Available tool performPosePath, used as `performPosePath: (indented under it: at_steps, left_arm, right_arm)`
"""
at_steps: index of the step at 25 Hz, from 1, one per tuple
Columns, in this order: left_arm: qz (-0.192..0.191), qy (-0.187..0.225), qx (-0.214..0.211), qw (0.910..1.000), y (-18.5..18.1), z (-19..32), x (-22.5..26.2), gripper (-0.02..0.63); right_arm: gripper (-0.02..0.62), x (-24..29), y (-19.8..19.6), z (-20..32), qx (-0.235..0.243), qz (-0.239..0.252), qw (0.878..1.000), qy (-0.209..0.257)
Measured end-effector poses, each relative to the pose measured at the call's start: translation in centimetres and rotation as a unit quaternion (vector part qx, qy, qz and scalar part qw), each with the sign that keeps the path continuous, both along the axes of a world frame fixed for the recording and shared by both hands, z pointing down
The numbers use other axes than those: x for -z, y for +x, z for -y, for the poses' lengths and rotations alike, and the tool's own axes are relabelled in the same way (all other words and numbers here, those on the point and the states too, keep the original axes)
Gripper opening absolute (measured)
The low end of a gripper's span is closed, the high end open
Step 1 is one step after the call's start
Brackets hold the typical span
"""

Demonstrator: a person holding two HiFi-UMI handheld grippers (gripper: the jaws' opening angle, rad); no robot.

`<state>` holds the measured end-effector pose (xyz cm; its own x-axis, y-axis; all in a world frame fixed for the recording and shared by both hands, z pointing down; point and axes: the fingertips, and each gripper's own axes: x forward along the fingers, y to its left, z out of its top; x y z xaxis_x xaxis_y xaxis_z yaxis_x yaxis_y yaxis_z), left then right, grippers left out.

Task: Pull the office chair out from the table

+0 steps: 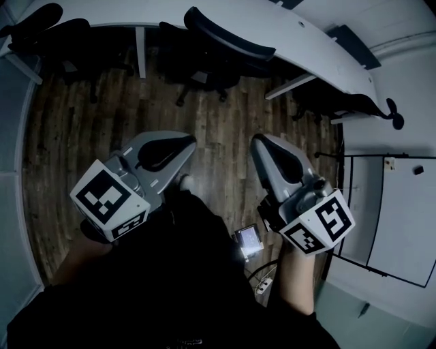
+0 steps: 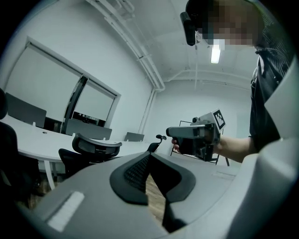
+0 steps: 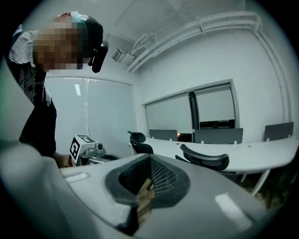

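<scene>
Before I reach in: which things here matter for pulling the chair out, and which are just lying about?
For the job: centre office chair, likely the target; white table; left gripper and right gripper, both shut and empty.
Just lying about: left chair; right chair; small device at the person's waist.

I'm looking down on a dark wood-plank floor [image 1: 225, 129], with a long white table [image 1: 150, 12] curving along its far side and dark office chairs [image 1: 228, 35] standing at it. I'm seeing white walls [image 3: 187, 60], wide windows [image 3: 215, 105] with pale blinds, white pipes [image 3: 196, 28] running under the ceiling, and a strip light [image 2: 215, 53] glowing overhead.
</scene>
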<state>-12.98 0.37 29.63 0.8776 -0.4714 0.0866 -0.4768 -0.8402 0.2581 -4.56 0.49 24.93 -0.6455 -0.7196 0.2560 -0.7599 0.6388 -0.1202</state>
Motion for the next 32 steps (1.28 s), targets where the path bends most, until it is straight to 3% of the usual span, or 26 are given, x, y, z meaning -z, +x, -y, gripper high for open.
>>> performPosePath:
  at_steps: [10,14,19,32]
  left_arm:
    - [0.003,0.007,0.005,1.0,1.4,2.8,0.6,0.002]
    - [-0.015,0.0,0.013,0.9998,2.7,5.1,1.3,0.002]
    - [-0.018,0.01,0.02,0.9996,5.2,8.9,2.3,0.002]
    - [0.023,0.037,0.027,0.9987,13.1,20.0,5.2,0.002]
  right_arm:
    - [0.002,-0.1,2.0,2.6,0.003,0.033,0.999,0.003]
    - [0.002,0.4,3.2,4.9,0.013,0.043,0.999,0.014]
    - [0.002,0.3,5.5,8.7,0.018,0.051,0.998,0.02]
    - [0.002,2.2,12.9,19.9,0.052,0.076,0.995,0.033]
